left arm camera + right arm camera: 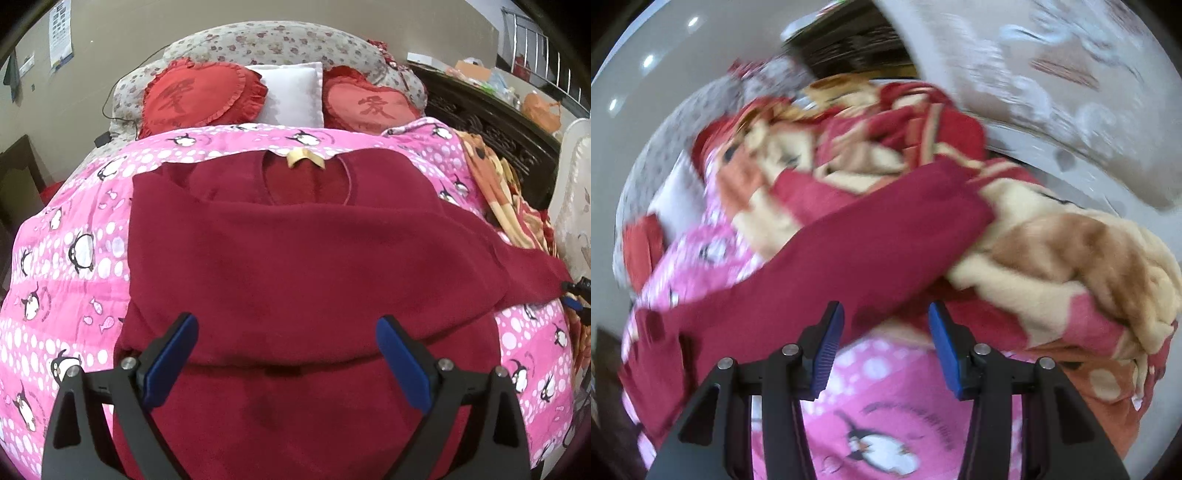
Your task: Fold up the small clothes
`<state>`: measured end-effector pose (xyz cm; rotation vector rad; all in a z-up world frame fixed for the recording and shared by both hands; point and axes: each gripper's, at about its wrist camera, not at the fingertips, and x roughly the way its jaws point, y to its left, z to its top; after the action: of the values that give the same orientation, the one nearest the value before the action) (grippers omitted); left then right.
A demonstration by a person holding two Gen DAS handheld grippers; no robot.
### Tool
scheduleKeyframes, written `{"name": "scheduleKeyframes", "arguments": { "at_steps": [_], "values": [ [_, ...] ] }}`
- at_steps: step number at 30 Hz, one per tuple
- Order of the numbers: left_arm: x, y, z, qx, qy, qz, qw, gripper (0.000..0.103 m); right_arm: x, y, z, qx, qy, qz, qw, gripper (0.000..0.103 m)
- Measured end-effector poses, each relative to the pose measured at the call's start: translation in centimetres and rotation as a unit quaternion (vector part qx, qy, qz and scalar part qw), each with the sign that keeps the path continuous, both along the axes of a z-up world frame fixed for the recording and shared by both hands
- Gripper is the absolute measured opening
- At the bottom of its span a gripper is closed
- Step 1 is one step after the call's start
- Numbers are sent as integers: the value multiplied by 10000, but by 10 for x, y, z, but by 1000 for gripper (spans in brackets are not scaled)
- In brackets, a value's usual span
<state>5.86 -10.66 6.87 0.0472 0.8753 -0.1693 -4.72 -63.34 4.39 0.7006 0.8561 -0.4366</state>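
In the left wrist view, a pink penguin-print quilt [74, 236] covers the bed from the left edge across to the right. In the upper left of the frame a red heart-shaped cushion [201, 96] leans on the flowered headboard [266, 40], a white pillow [291, 92] sits beside it, and a second heart cushion [369, 105] lies to the right. The dark red sweater [295, 258] fills the middle of the frame, spread on the quilt with its neck toward the pillows and one sleeve folded across the body. The left gripper [286, 354] hovers at the lower centre above the sweater, its blue pads spread wide and holding nothing. At the right edge lies a rumpled orange-and-cream blanket [495, 177].

In the blurred right wrist view, the sweater's sleeve [849, 258] runs from lower left to upper right over the quilt. The right gripper [886, 347] sits at the lower centre, pads apart, gripping nothing. The blanket fills the right.
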Motion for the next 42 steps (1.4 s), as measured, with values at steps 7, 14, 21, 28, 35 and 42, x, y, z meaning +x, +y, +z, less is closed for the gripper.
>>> {"name": "scheduleKeyframes", "arguments": {
  "at_steps": [7,14,21,28,35,42],
  "values": [
    [-1,1,-1,32,32,-13,10000,99,21,-18,-15,523,-144,-118,9985,26],
    [-1,6,-1,85,6,-28,10000,99,27,-16,-11,468,-461,-136,9977,0],
    [-1,24,12,-85,-44,101,9999,99,41,52,71,-279,-1394,842,9862,0],
    [0,50,23,-62,-139,356,9993,99,89,186,129,-193,-1932,2417,9507,0],
    [3,78,22,-124,-109,524,9985,99,123,337,119,-152,-1713,3913,9040,0],
    [8,99,12,-291,44,694,9972,99,136,443,35,120,-530,5059,8609,7]
  ]
}}
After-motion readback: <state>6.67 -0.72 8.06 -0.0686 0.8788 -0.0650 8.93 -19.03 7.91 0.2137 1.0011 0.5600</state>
